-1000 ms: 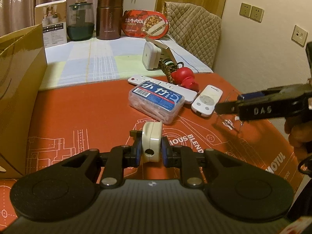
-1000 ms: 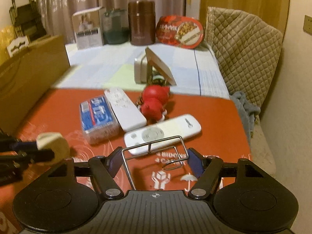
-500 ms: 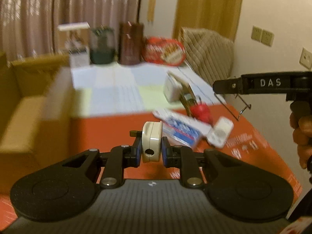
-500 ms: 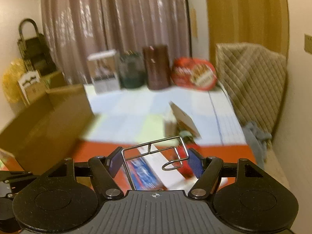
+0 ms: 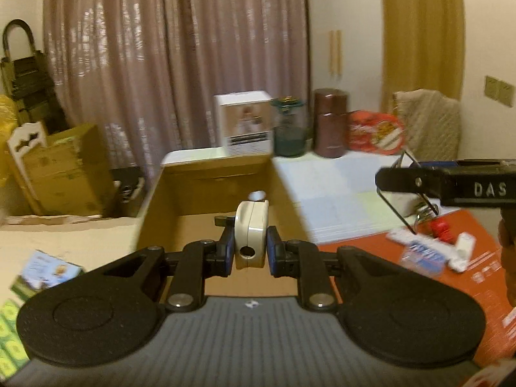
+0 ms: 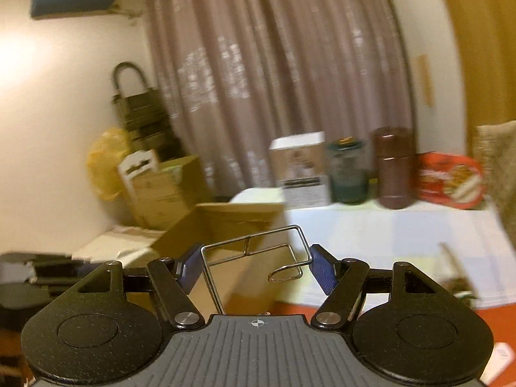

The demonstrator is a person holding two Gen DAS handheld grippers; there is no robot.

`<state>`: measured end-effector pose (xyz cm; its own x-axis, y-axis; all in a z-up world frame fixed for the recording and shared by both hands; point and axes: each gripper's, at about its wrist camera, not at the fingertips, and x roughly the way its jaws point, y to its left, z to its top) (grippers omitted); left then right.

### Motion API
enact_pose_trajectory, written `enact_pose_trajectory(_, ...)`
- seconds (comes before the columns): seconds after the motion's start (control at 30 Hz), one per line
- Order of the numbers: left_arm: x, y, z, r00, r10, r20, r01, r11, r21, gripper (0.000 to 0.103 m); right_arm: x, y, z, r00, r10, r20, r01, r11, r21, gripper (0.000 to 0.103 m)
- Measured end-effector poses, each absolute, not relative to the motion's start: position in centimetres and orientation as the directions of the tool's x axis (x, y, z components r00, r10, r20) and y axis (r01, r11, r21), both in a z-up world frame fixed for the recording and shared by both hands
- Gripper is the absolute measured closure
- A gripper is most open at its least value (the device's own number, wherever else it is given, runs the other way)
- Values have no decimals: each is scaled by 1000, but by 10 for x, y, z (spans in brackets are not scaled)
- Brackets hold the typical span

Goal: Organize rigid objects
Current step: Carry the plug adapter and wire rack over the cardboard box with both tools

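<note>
Since the earlier frames both grippers have lifted off the orange mat and swung leftward, so the open cardboard box now fills the middle of the left wrist view instead of sitting at its edge.

The cream plastic gadget [image 5: 251, 229] sits upright between the left gripper [image 5: 250, 248] pads, which are fully closed on its flat sides; its long axis stands roughly vertical, a round hole facing the camera. It hangs over the near rim of the cardboard box [image 5: 206, 174], whose open cavity lies straight ahead and below it. A small white object, too blurred to name, rests deep inside the box.

The wire rack [image 6: 254, 258], a bent metal frame with a small loop, is clamped across its width by the right gripper [image 6: 254, 267], whose jaws stand about half apart around it. In its own view the box lies ahead and to the left, with the rack short of the box wall.

So the left hand is the nearer to the box opening, and I judge its drop comes first. Remotes [image 5: 461, 251], a blue-labelled case [image 5: 422, 253] and a red toy [image 5: 440, 227] remain on the orange mat [image 5: 371, 242], well to the right.
</note>
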<state>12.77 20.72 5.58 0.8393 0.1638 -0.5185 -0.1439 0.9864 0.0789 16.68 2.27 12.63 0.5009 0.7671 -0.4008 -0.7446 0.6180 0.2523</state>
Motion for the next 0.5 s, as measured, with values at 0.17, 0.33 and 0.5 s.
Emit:
enact_pose_trajectory(0.17,125,243,51,819,168,-548,-157,985,69,86,164,67,113,415,793,-445,-758,572,312,36)
enact_pose_trajectory(0.33,122,263,40,811,173,-559,-176,983,49,86,169,98,98,374,791,-484,-750,565,345,36)
enact_pose_trajectory(0.5,123,273,29,803,169,-572,-180,983,38,86,168,116,82,369,759,-536,-753,583,307,36)
